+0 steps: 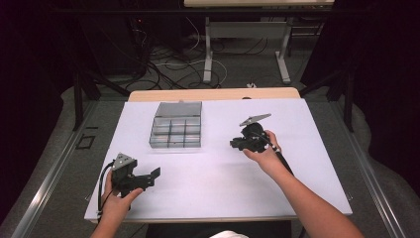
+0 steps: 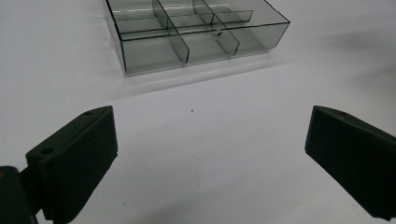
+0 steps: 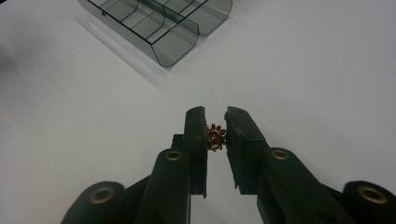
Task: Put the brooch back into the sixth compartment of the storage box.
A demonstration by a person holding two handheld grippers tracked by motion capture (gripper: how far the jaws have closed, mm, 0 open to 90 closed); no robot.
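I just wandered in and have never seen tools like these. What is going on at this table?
A person sits at a white table with a hand-held gripper in each hand. The right hand-held gripper is pinching a small brass toothed part, like a tiny gear, above the table. The left hand-held gripper has its jaws wide apart with nothing between them. A clear plastic box with compartments stands farther back; whether anything is in it I cannot tell.

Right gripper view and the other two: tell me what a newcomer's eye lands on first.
First, the small brass toothed part, pinched between the jaws of the right gripper, over the white table. Next, the clear compartment box, left of centre toward the table's far edge, its cells looking empty. Last, the left gripper, jaws spread wide with nothing between them, at the near left corner.
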